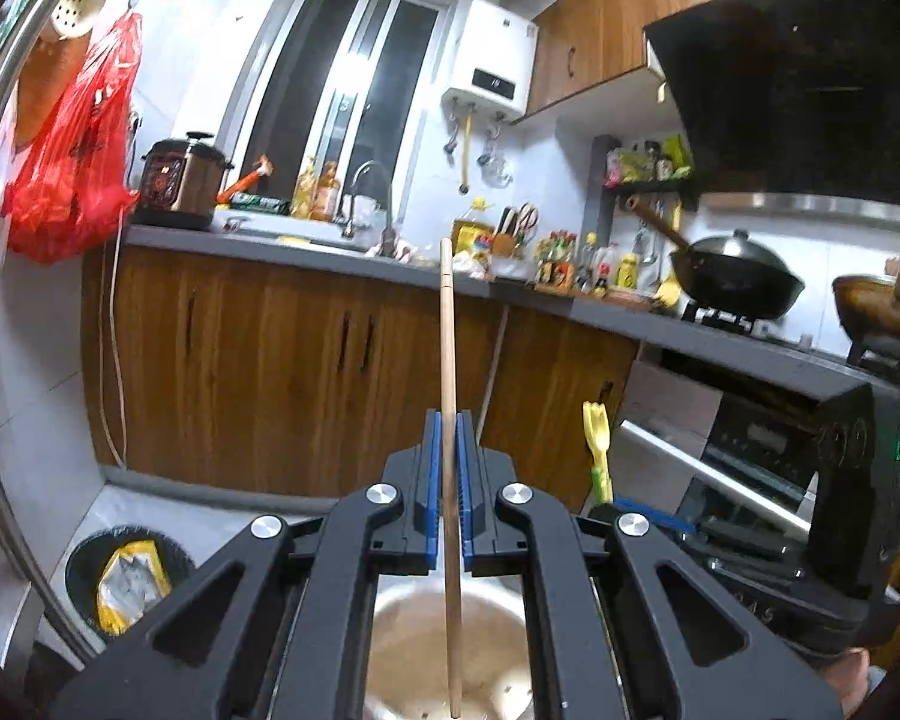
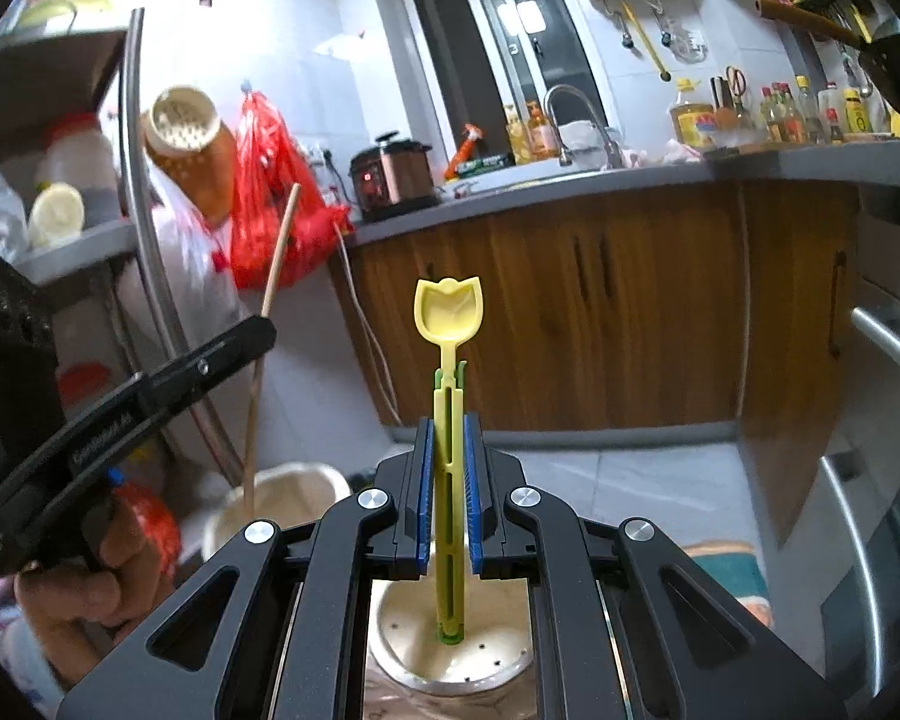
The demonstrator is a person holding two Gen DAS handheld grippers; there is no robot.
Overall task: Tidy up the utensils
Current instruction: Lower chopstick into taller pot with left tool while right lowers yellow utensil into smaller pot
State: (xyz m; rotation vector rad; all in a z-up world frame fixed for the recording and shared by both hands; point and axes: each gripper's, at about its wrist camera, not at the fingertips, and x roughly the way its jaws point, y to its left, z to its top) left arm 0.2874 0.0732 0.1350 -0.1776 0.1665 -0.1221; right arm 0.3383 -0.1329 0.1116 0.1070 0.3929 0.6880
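Left gripper (image 1: 448,450) jaws clamped on a wooden chopstick (image 1: 448,372), pinched mid-shaft between the blue pads (image 1: 432,480). The stick runs near-vertical, top at 12 o'clock, lower end down inside the steel utensil holder (image 1: 492,648) at 6 o'clock, apart from its rim.

Right gripper (image 2: 448,468) jaws clamped on a yellow-green plastic spoon (image 2: 448,312), tulip-shaped bowl up at 12, handle foot touching the perforated floor of the cream holder (image 2: 498,654) at 6. Open floor beyond both tools; wood cabinets (image 2: 570,324) well apart.

Right wrist view only: the left gripper at 9 o'clock, seen side-on, stick tilted, its lower end dropping into the holder mouth (image 2: 294,480).

Left wrist view only: the right gripper body (image 1: 858,480) at 3 o'clock, the spoon at 4, wok (image 1: 738,276) on the stove at 2, bin (image 1: 126,570) with a yellow bag at 8.
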